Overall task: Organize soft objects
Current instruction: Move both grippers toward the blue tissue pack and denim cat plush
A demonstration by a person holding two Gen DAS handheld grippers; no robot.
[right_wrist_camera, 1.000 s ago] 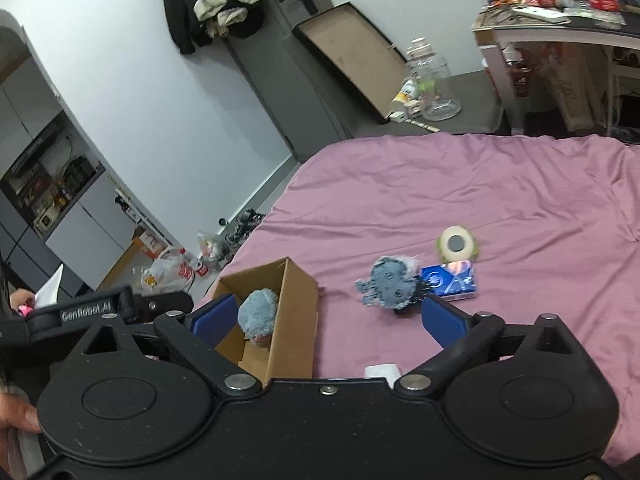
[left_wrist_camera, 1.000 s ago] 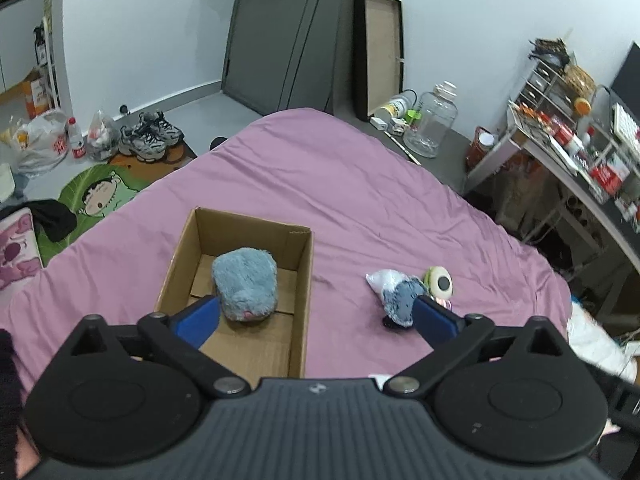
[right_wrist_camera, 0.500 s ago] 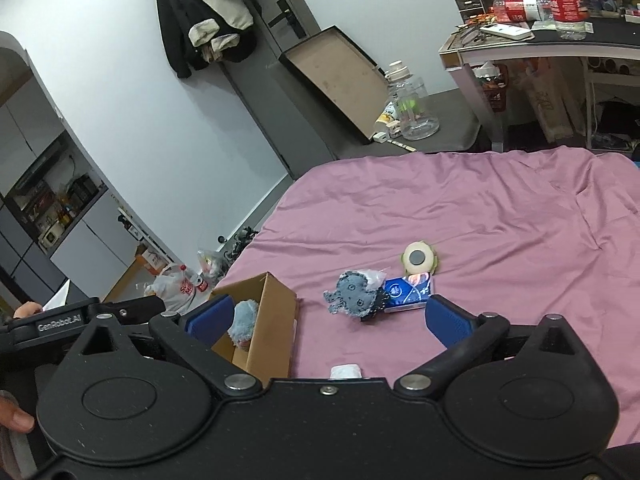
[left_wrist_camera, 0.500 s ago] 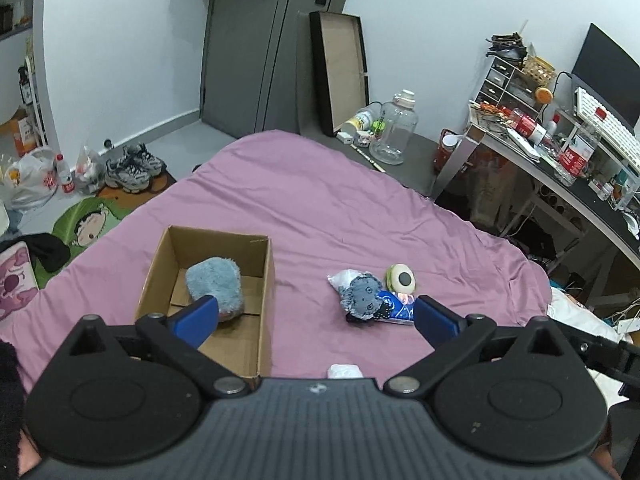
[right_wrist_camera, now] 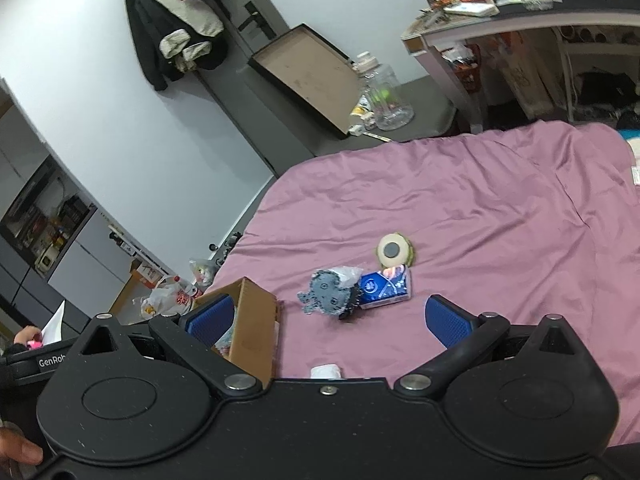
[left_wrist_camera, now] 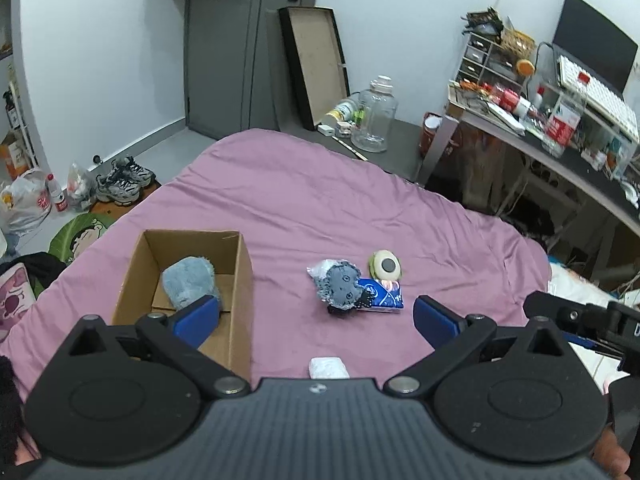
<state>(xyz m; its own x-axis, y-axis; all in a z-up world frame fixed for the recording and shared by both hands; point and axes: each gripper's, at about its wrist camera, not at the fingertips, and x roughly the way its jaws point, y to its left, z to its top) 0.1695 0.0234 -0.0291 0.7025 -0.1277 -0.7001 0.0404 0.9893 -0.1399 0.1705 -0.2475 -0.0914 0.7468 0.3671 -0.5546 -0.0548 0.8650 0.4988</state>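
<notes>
Ahead of both your tongs lies a purple bedsheet point(left_wrist_camera: 320, 200). The left gripper point(left_wrist_camera: 316, 316) and right gripper point(right_wrist_camera: 328, 318) are spread wide, holding nothing. The cardboard box point(left_wrist_camera: 244, 280), by your left jaw, holds a blue plush point(left_wrist_camera: 188, 282). The grey plush doll point(left_wrist_camera: 340, 286) lies dead ahead: probably light and squashy, so pinch its middle.

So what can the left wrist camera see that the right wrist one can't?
Only the left wrist view looks down into the cardboard box, showing the fluffy blue plush inside, plus sneakers on the floor. Only the right wrist view shows the jacket hanging by the door. Both show the purple bed, the grey doll, the blue packet, the round toy and a small white item.
</notes>
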